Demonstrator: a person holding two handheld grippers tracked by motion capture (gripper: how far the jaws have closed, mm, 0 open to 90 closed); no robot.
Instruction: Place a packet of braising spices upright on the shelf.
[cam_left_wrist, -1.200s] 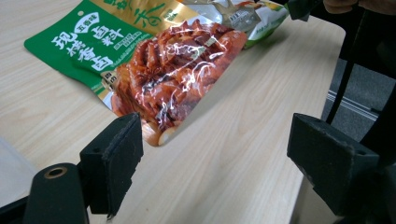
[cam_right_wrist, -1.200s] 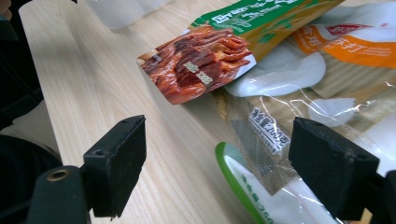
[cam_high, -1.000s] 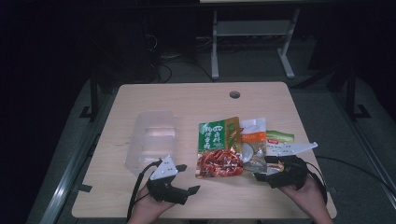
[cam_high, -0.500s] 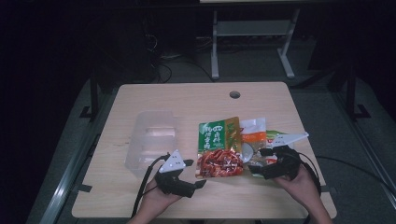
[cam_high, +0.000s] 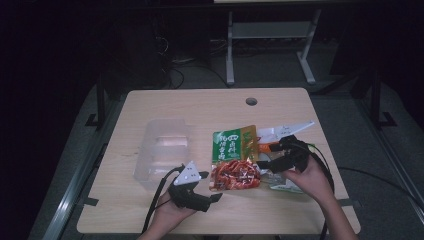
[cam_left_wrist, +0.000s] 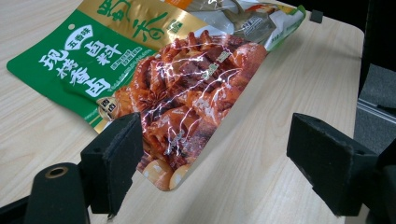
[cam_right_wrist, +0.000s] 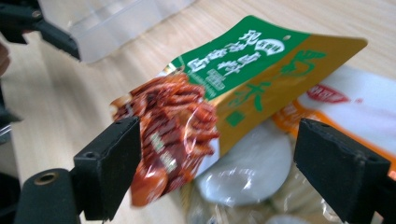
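A glossy green-and-gold sauce pouch (cam_high: 234, 159) printed with red braised food lies flat near the table's middle, overlapping other packets to its right.

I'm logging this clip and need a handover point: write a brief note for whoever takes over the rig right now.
Left hand-held gripper: open, empty, jaws facing the near end of the green and red sauce packet.
Right hand-held gripper: open, empty, at the packet's other side.
The packet lies on top of other food packets on the table. The clear plastic container stands empty to the left.
Done: nothing packed.
Left: probably grasp the packet and move it to the container.
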